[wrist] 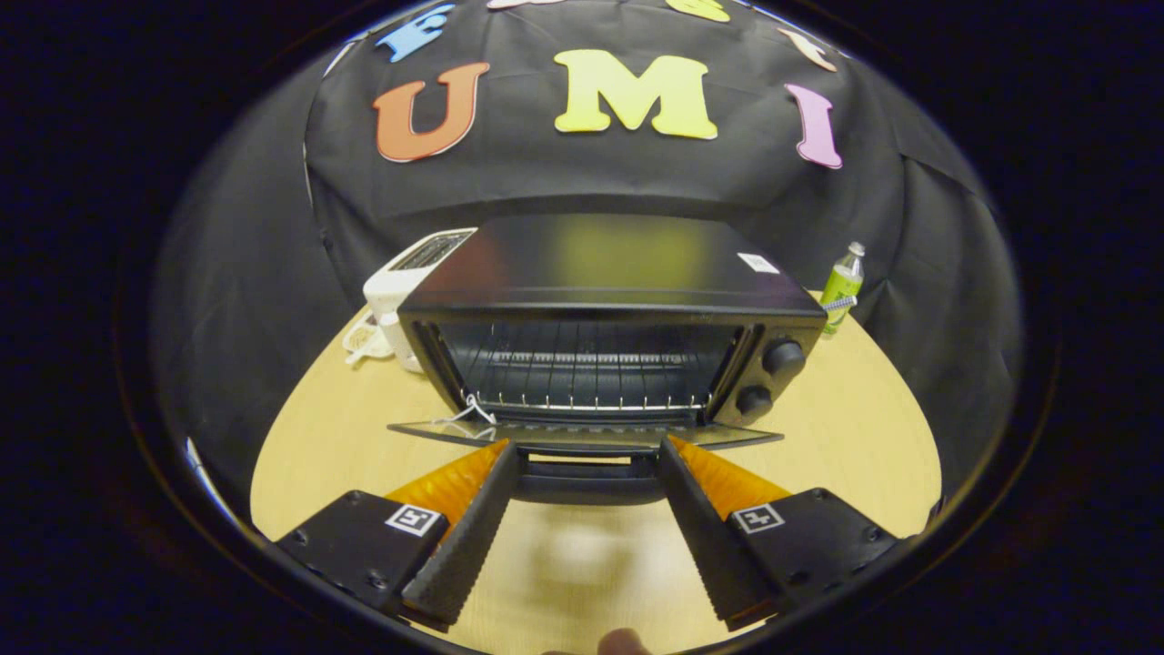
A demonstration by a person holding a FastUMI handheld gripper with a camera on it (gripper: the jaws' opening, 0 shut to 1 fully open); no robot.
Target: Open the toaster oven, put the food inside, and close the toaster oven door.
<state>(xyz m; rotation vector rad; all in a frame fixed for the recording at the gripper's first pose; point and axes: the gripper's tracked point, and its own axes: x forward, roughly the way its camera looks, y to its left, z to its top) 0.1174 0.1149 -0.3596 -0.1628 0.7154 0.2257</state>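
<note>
Black toaster oven, door down.

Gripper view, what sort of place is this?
Probably a staged kitchen-style test booth: a toaster oven with its door open on a wooden table, a white toaster beside it. The hand-held gripper is open at the door's handle.

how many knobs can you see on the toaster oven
2. The upper knob and the lower knob sit on the toaster oven's right panel, beyond the open gripper; none looks hidden.
</note>
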